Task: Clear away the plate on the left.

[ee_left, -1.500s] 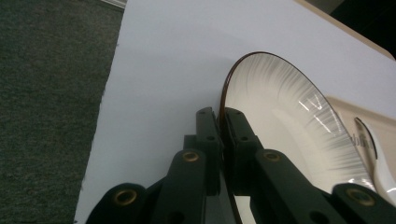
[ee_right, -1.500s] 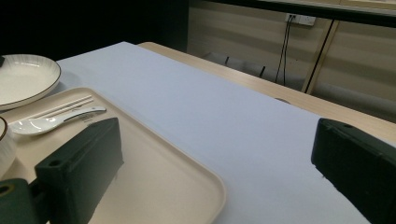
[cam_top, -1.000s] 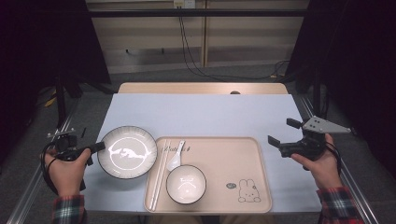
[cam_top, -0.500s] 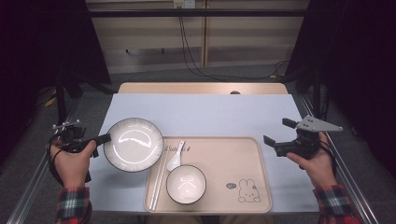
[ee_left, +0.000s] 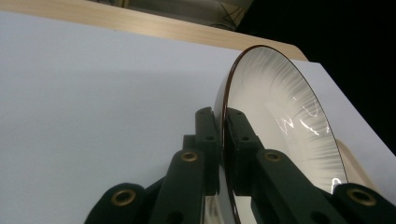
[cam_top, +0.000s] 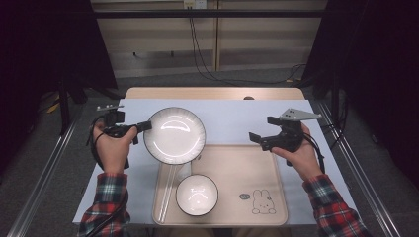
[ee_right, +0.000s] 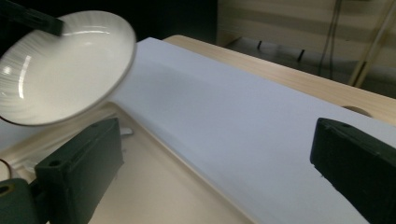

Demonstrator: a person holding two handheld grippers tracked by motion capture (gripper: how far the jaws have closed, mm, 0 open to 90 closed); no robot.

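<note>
A white ribbed plate with a dark rim hangs tilted above the tray's far left corner. My left gripper is shut on its left rim. In the left gripper view the rim is pinched between both jaws of the left gripper, and the plate stands on edge to the right. My right gripper is open with nothing in it, over the tray's far right edge. In the right gripper view its jaws stand wide apart, with the plate at the upper left.
A beige tray with a rabbit drawing lies at the table's front. It holds a small white bowl and chopsticks along its left side. A white mat covers the wooden table.
The left gripper has lifted the plate off the mat and carried it right and away, over the tray's corner. The right gripper has moved left toward the tray.
</note>
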